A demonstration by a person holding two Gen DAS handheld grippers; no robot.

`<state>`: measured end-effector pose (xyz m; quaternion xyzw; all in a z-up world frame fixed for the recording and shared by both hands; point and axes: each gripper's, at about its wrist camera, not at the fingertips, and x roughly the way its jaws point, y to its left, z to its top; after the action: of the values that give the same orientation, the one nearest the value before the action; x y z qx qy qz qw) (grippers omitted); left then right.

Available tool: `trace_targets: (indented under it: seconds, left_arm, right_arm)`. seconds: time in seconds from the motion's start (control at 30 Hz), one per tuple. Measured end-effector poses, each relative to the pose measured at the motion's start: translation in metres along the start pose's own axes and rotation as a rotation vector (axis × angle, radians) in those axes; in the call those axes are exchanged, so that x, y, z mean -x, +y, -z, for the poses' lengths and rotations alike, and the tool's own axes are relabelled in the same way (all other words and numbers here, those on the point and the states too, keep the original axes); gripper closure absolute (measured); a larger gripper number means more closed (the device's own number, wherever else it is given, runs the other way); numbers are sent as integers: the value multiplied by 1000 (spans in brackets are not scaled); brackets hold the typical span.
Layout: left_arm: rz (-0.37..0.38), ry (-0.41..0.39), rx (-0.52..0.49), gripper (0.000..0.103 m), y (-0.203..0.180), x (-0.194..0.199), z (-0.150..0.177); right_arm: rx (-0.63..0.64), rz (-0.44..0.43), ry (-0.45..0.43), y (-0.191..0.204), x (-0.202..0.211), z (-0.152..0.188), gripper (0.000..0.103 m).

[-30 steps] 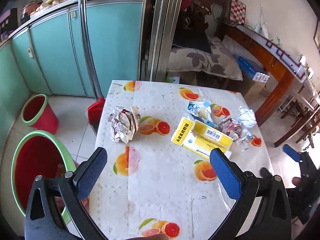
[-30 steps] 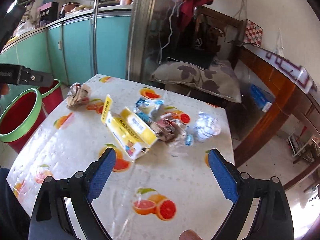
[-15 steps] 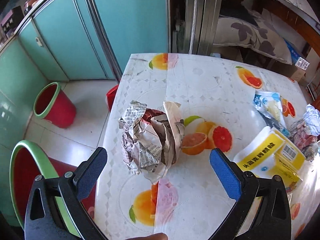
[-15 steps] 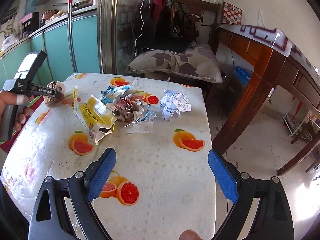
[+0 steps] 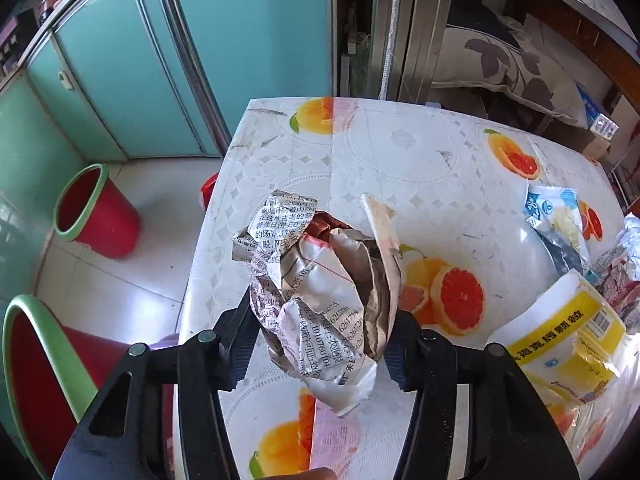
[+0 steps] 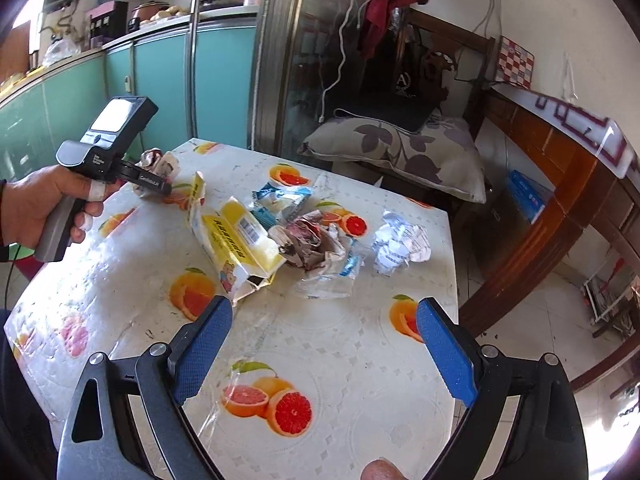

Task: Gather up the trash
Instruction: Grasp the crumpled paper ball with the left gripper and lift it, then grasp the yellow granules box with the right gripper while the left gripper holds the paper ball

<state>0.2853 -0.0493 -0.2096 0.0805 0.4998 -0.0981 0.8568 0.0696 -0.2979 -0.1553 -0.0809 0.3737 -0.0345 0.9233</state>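
My left gripper (image 5: 320, 340) is shut on a crumpled newspaper ball (image 5: 320, 292) at the table's left side; the ball also shows in the right wrist view (image 6: 158, 166) held by that gripper (image 6: 154, 182). My right gripper (image 6: 324, 344) is open and empty above the table's near right part. On the table lie a torn yellow box (image 6: 240, 244), a blue-white wrapper (image 6: 280, 200), a crumpled paper wad (image 6: 312, 244) and a crumpled white foil ball (image 6: 400, 244).
A red bin with green rim (image 5: 24, 376) stands on the floor at the left of the table (image 5: 400, 152), a smaller one (image 5: 96, 212) farther back. Teal cabinets (image 5: 240, 40) stand behind. A cushioned chair (image 6: 400, 152) and wooden desk (image 6: 560, 168) stand beyond the table.
My left gripper has closed on the newspaper ball, which now sits between its fingers. My right gripper has stayed open and shifted slightly over the table.
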Motion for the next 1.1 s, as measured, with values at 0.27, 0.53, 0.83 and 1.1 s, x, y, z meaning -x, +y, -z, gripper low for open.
trace_targets:
  seconds: [0.27, 0.53, 0.83, 1.1]
  left_arm:
    - [-22, -144, -99, 53, 5, 58, 12]
    - [37, -249, -90, 53, 31, 120, 17]
    - [68, -292, -71, 53, 46, 153, 43]
    - [90, -300, -40, 52, 58, 167, 55]
  right_arm:
    - [238, -64, 0, 62, -39, -31, 9]
    - [396, -88, 43, 101, -91, -56, 9]
    - [432, -80, 200, 107, -152, -63, 9]
    - [408, -119, 297, 110, -183, -63, 9]
